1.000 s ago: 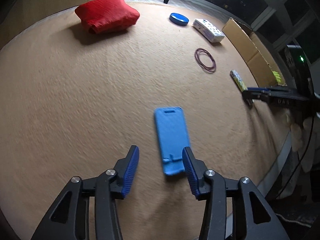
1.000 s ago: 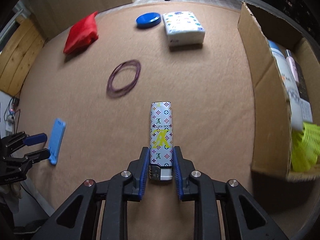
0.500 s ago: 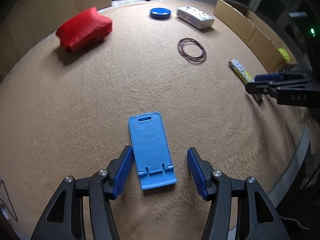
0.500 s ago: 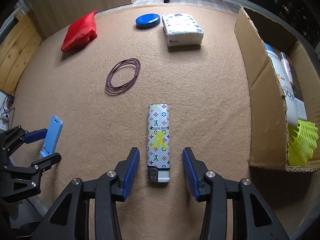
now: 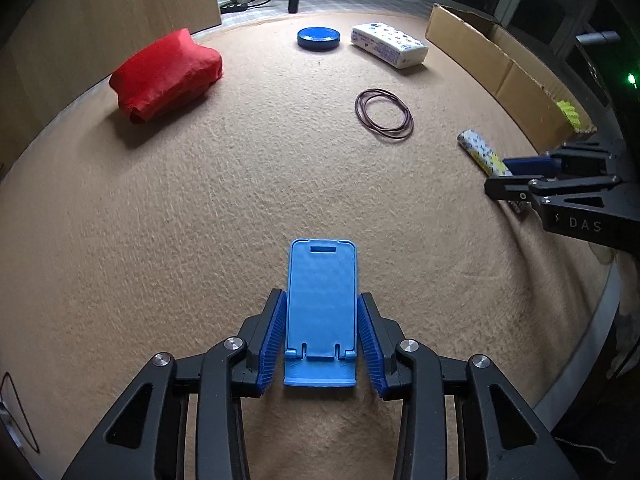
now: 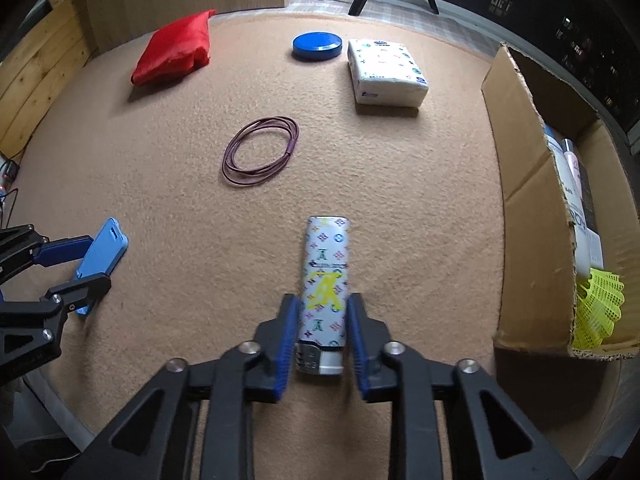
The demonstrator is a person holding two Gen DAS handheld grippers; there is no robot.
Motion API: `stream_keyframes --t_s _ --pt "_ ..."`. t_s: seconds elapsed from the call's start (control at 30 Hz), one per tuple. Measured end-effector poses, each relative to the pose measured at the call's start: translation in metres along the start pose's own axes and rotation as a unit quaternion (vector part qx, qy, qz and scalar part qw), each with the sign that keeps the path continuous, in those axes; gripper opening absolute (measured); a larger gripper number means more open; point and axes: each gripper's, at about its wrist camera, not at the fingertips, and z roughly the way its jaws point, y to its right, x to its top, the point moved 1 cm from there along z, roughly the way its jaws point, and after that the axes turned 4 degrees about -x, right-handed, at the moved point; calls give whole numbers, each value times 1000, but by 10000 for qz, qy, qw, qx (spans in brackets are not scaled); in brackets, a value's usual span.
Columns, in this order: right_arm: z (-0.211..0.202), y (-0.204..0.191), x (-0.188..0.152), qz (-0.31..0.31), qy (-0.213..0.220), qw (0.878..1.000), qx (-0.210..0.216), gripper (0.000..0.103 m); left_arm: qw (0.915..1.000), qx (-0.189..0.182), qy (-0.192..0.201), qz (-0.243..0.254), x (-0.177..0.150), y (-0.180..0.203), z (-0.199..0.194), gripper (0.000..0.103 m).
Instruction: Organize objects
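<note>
A blue phone stand (image 5: 322,304) lies flat on the tan carpeted table. My left gripper (image 5: 322,320) is shut on its lower half, the pads touching both long sides. It also shows in the right wrist view (image 6: 100,256). A patterned white lighter (image 6: 326,288) lies in front of my right gripper (image 6: 323,316), whose pads close on its near half. In the left wrist view the lighter (image 5: 480,152) sits at the right, with the right gripper (image 5: 520,174) around its near end.
A red pouch (image 6: 176,46), a blue round lid (image 6: 317,45), a tissue pack (image 6: 386,72) and a coil of purple bands (image 6: 260,150) lie farther back. An open cardboard box (image 6: 532,200) with bottles and a yellow mesh item (image 6: 598,304) stands at the right.
Both grippers were open half a second ago. The left one has closed on the phone stand and the right one has closed on the lighter. Neither object has left the table.
</note>
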Motion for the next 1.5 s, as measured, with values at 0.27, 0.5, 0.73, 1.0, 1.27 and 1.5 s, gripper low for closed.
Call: stream_keyframes --t_s 0.27,0.5,0.73,1.0,1.27,1.5 --pt "-10 15 -2 225 84 9996 168 21 9989 -310 18 -356 1 -11 -5 39" --pt "-49 47 -6 494 400 9976 289 21 9986 -430 170 -257 16 4 -16 39" --pt "-81 79 0 871 784 9927 284 21 9969 -653 431 33 52 30 -30 39" --pt "-94 133 3 1380 1017 9852 36 21 9919 -914 697 535 109 86 -36 39" --pt "-91 184 -3 1833 1017 9777 -116 21 9853 -1303 762 806 166 152 -12 39" --pt "-76 217 -2 2167 942 9716 -99 21 9821 -1460 722 951 203 203 10 39"
